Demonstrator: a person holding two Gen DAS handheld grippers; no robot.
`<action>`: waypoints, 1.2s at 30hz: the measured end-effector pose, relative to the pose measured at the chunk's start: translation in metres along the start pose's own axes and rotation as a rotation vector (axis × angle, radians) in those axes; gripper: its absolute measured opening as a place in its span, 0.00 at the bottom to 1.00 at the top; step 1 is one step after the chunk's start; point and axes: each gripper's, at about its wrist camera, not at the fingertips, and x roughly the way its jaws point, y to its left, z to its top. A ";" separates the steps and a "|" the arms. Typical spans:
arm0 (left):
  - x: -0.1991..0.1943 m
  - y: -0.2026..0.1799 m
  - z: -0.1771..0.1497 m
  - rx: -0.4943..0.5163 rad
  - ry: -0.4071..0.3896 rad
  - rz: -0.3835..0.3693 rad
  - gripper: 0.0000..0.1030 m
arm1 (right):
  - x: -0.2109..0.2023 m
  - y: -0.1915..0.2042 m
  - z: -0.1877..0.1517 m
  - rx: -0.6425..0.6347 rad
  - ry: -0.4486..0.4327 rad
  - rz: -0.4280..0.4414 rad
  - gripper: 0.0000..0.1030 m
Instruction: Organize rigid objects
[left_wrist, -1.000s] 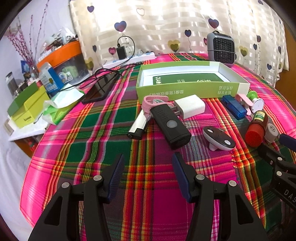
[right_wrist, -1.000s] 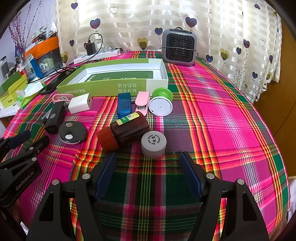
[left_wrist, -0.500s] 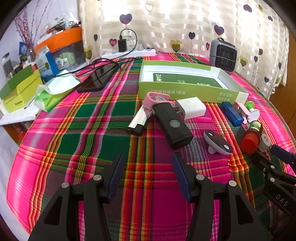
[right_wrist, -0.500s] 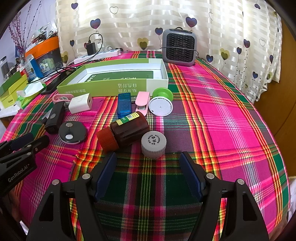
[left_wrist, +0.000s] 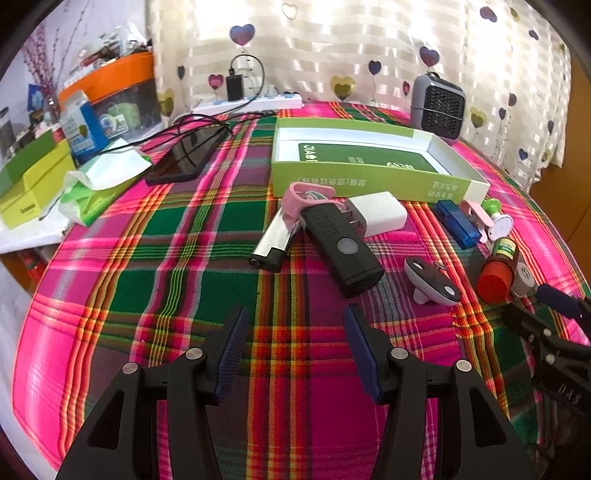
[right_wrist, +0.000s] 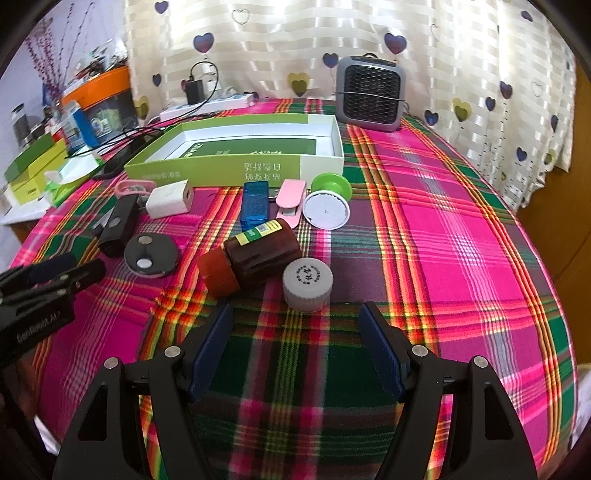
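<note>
A green open box lies at the back of the plaid table. In front of it are scattered small items: a black remote-like device, a silver lighter, a white charger, a blue stick, a pink clip, a round grey disc, a brown bottle with an orange cap and a grey cap. My left gripper is open, short of the black device. My right gripper is open just before the grey cap.
A grey fan heater stands at the back. A phone with cables, a tissue pack and yellow-green boxes sit at the left. A curtain hangs behind; the table edge falls away at the right.
The left gripper has shifted back and left, so the items sit further right in its view. The right gripper has stayed put, and both remain open.
</note>
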 end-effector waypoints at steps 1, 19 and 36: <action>0.000 0.003 0.000 0.001 0.002 -0.012 0.51 | -0.001 -0.002 0.000 0.003 0.000 -0.002 0.69; 0.010 0.041 0.021 -0.060 0.034 -0.118 0.51 | 0.014 -0.022 0.015 -0.022 0.044 0.025 0.69; 0.045 0.040 0.057 0.002 0.059 -0.056 0.51 | 0.026 -0.026 0.027 -0.010 0.047 0.015 0.68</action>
